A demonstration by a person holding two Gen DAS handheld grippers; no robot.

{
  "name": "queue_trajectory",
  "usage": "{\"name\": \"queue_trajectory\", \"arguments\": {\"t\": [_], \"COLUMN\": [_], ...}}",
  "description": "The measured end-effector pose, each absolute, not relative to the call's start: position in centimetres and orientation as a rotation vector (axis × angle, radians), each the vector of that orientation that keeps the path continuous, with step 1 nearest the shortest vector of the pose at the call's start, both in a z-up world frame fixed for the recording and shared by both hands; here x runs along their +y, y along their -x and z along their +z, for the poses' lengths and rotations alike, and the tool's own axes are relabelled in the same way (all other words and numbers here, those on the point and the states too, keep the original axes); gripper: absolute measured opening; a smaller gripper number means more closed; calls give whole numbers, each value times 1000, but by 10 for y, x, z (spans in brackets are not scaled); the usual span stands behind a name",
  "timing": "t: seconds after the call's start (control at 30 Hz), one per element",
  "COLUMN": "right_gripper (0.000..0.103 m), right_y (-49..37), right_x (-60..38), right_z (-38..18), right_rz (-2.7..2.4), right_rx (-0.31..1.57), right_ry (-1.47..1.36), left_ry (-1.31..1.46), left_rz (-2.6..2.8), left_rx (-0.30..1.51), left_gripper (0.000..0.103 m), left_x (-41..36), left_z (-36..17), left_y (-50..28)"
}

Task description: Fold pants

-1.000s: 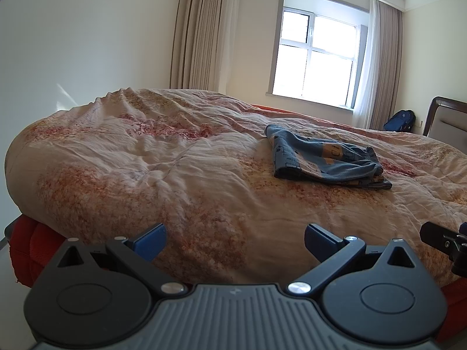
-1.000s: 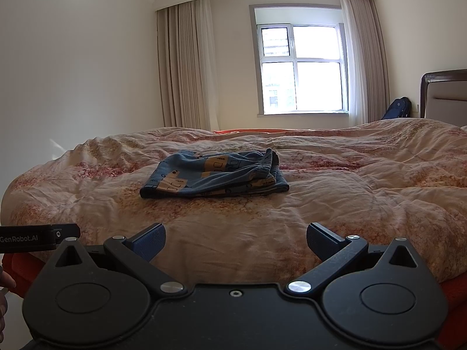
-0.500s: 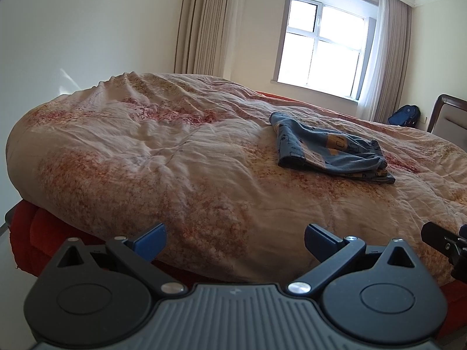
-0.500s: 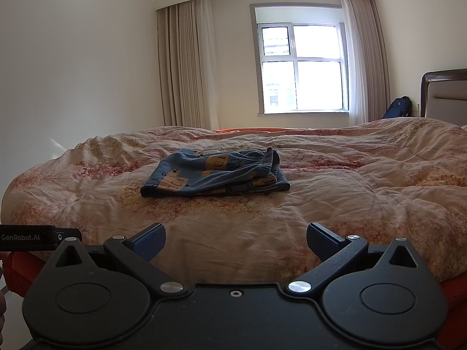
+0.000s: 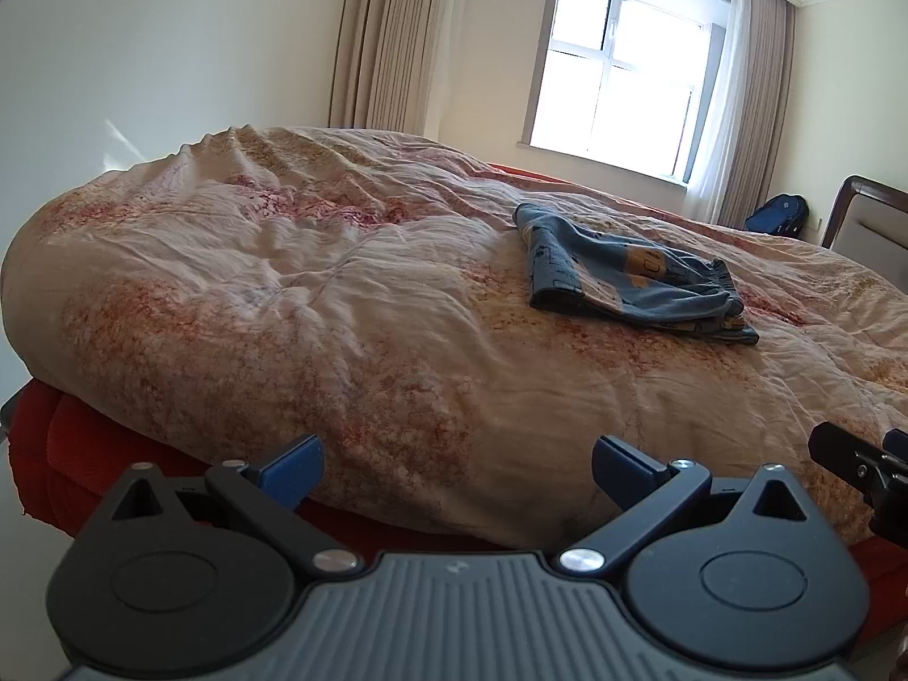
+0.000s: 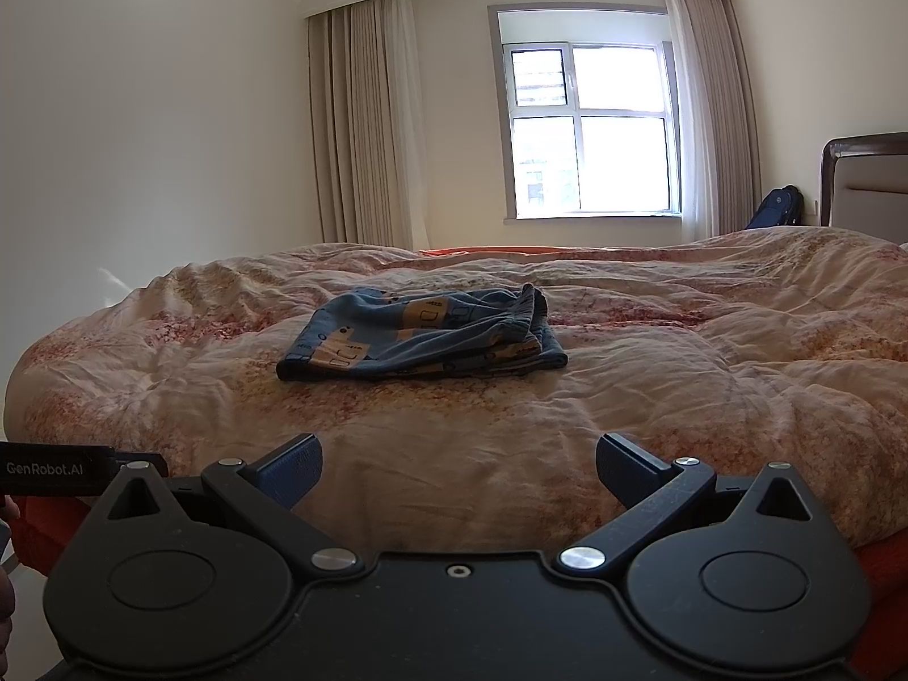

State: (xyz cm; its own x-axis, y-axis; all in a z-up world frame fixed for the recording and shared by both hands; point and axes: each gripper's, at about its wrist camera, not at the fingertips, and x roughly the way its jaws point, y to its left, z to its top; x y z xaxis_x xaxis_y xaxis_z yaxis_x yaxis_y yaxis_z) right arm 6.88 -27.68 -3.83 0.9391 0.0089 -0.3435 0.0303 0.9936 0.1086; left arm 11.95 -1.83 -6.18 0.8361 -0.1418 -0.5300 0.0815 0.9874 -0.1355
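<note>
You are facing a bedroom with pale walls, beige curtains [image 6: 363,125] and a bright window [image 6: 590,119] behind a bed whose floral quilt [image 5: 295,306] lies rumpled over a red underlayer [image 5: 62,448].

From your left wrist view, the quilt's rounded near-left corner fills most of the frame, and the pants [image 5: 630,278] sit to the right of centre, folded into a compact blue bundle with yellow patches, flat on the quilt and well apart from both tools. Your left gripper [image 5: 457,462] hangs off the bed's edge with its jaws spread wide and nothing between them. Only this view shows a black part of your other tool at the far right edge.

From your right wrist view, the pants [image 6: 420,337] lie nearly dead ahead, slightly left of centre, their gathered waistband bunched at the right end. Your right gripper [image 6: 458,465] is also spread wide and empty, short of the bed's near edge. Only this view shows a black bar lettered "GenRobot.AI" [image 6: 54,468] at the far left. A dark headboard [image 6: 862,170] and a blue bag [image 6: 777,207] stand at the right.
</note>
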Motion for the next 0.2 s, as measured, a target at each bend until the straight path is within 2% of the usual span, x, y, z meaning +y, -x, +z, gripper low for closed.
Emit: {"name": "queue_trajectory", "arguments": {"t": [0.2], "right_gripper": [103], "right_y": [-69], "right_x": [-277], "right_z": [-38], "right_rz": [-11], "right_rx": [354], "right_ry": [-113], "left_ry": [105], "left_rz": [-119], "left_rx": [570], "left_gripper": [103], "left_x": [-19], "left_z": [-61], "left_y": [-119]}}
